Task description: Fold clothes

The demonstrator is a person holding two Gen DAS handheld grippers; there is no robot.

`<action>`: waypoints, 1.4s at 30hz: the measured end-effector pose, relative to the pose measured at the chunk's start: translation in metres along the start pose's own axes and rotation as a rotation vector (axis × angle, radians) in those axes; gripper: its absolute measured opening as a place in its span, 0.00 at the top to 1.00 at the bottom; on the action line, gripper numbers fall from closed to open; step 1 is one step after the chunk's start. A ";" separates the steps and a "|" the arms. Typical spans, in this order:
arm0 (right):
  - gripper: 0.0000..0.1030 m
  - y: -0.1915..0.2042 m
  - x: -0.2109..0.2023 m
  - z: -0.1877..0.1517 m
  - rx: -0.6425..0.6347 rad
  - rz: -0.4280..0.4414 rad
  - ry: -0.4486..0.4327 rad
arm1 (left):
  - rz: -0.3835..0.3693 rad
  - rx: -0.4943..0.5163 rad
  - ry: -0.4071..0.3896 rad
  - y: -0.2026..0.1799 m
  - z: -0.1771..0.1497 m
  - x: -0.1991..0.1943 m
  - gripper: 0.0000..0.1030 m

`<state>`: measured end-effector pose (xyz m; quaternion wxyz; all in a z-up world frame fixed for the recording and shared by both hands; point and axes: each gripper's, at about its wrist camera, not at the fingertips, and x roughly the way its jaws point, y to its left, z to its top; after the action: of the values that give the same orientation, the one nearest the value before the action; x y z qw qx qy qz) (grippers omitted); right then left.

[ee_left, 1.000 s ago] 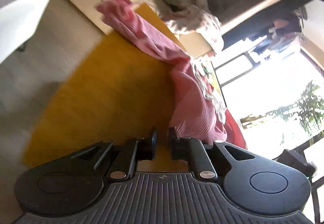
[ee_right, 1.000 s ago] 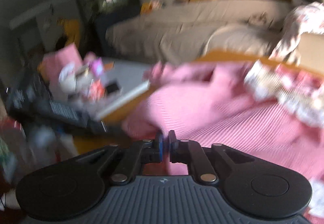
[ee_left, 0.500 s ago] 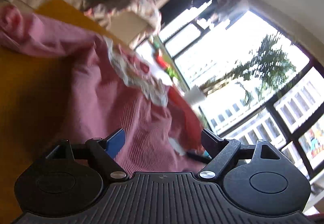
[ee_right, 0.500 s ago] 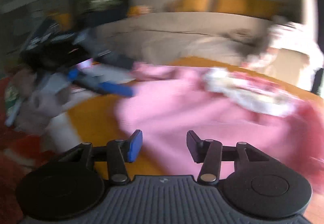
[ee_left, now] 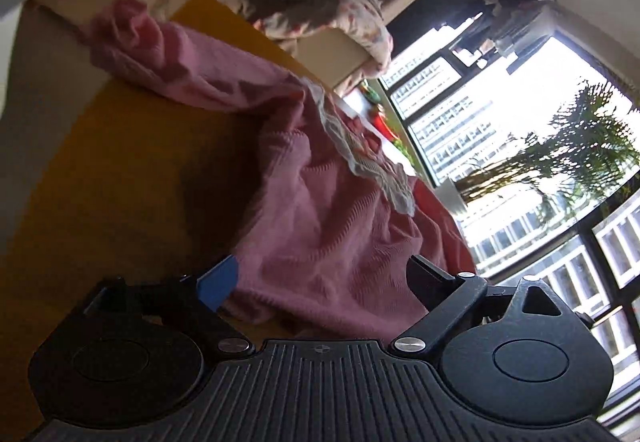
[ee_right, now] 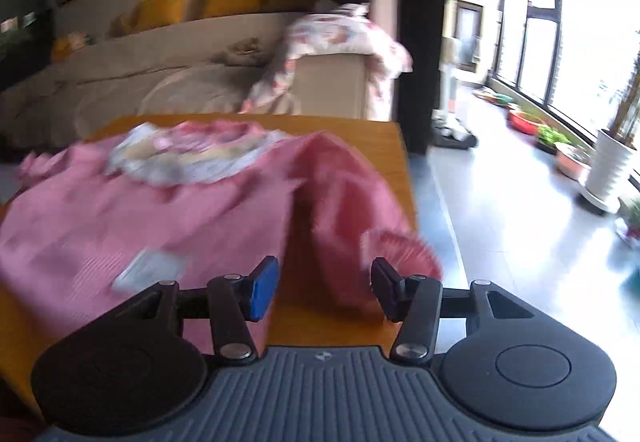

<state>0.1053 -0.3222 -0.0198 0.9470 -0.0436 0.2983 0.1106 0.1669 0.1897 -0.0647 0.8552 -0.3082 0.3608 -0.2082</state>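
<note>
Both grippers are released: the left gripper and right gripper each hover with jaws spread over one pink garment lying crumpled on the single orange desk, its one white lace collar on top.

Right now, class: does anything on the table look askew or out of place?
Yes. The pink top lies rumpled, not flat: one sleeve is bunched near the table edge, by the right gripper. Both grippers' jaws are open, the left gripper at the hem.
</note>
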 end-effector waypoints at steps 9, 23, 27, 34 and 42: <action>0.47 0.040 -0.014 -0.034 0.088 0.166 0.007 | 0.139 0.194 -0.005 -0.024 -0.013 -0.007 0.06; 0.63 0.189 0.025 0.002 -0.317 0.366 -0.091 | 0.238 0.350 -0.031 -0.047 -0.029 -0.029 0.03; 0.94 0.225 0.045 0.015 -0.380 0.391 -0.093 | 0.252 0.435 0.001 -0.055 -0.038 -0.030 0.01; 0.95 0.182 0.020 0.051 -0.168 0.468 -0.135 | 0.263 0.563 0.065 -0.071 -0.044 0.016 0.00; 0.95 0.151 0.014 0.052 -0.084 0.442 -0.139 | 0.386 0.714 0.015 -0.080 -0.034 0.052 0.13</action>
<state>0.1095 -0.1647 0.0117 0.9154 -0.0087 0.2297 0.3304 0.1650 0.0892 -0.0551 0.9293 0.0828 0.3234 -0.1582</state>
